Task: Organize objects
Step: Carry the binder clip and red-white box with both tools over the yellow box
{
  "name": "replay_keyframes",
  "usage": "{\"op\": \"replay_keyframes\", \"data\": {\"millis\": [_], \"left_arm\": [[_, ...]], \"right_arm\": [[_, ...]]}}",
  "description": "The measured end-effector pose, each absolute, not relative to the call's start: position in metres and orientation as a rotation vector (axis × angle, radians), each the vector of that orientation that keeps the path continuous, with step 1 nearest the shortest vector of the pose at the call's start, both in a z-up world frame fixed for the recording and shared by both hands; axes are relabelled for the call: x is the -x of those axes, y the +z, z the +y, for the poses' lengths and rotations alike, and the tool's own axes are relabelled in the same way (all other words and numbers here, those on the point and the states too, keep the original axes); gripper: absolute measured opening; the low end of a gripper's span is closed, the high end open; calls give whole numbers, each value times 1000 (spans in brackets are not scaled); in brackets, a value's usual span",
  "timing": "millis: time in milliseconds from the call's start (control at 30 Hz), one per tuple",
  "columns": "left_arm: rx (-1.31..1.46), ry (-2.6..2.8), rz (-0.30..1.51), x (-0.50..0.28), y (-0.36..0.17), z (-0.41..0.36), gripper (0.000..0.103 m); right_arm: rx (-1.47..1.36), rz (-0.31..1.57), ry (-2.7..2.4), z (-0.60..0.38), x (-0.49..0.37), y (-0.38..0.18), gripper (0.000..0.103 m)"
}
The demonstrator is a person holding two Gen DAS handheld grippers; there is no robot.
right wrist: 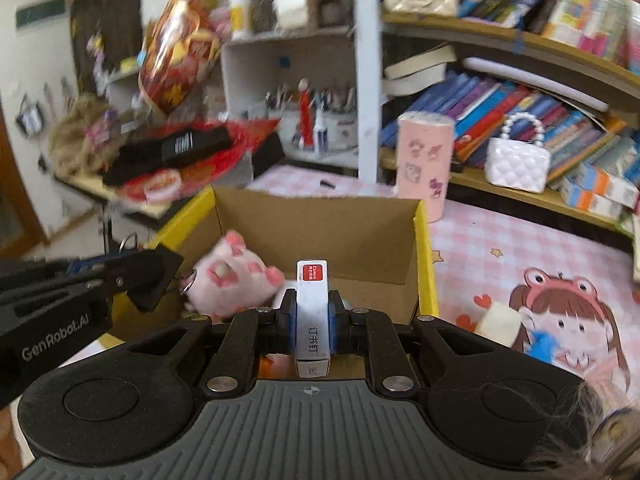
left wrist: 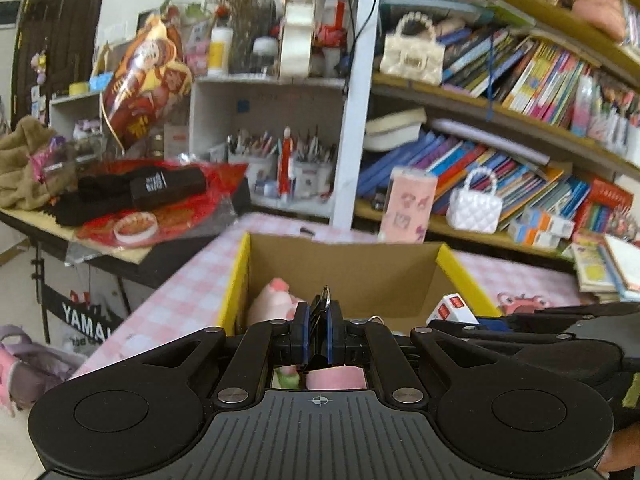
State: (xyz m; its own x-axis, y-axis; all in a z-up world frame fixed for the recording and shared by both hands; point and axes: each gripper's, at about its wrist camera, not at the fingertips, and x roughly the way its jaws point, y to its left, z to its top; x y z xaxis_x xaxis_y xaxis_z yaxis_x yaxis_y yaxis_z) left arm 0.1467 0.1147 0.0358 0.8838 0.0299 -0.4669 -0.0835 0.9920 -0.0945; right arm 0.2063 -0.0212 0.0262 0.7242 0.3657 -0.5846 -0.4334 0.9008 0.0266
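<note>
Left tongs (left wrist: 319, 330): jaws drawn narrow, clamped on a black binder clip (left wrist: 322, 312) whose wire loop stands up at 12 o'clock from the blue pads; held over the near edge of the box.

Right tongs (right wrist: 313, 312): jaws pressed against both sides of a white staple box (right wrist: 312, 308), red label at its far end, printed characters along its top; held upright on its long edge above the near rim of the box.

Cardboard box (right wrist: 320, 224): open-topped, brown inside, yellow outer edges, resting on the surface (right wrist: 500, 240), which wears a pink checked cloth with a cartoon girl print at 4 o'clock.

Pink plush pig (right wrist: 234, 276): lying inside the box at its left side, at 10 o'clock from the right tongs.

Pink cylindrical canister (right wrist: 426, 160): upright on the surface just beyond the box's far right corner, at 1 o'clock.

White quilted handbag (right wrist: 516, 162): on the lower bookshelf, beside the books, at 2 o'clock.
</note>
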Motion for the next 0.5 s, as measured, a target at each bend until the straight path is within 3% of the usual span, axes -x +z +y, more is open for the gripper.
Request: {"op": "replay_keyframes", "data": {"millis": [500], "left_arm": [[51,77,674,-182,-6,108,7]], "right_arm": [[263,864,572,-5,-255,-12,14]]}}
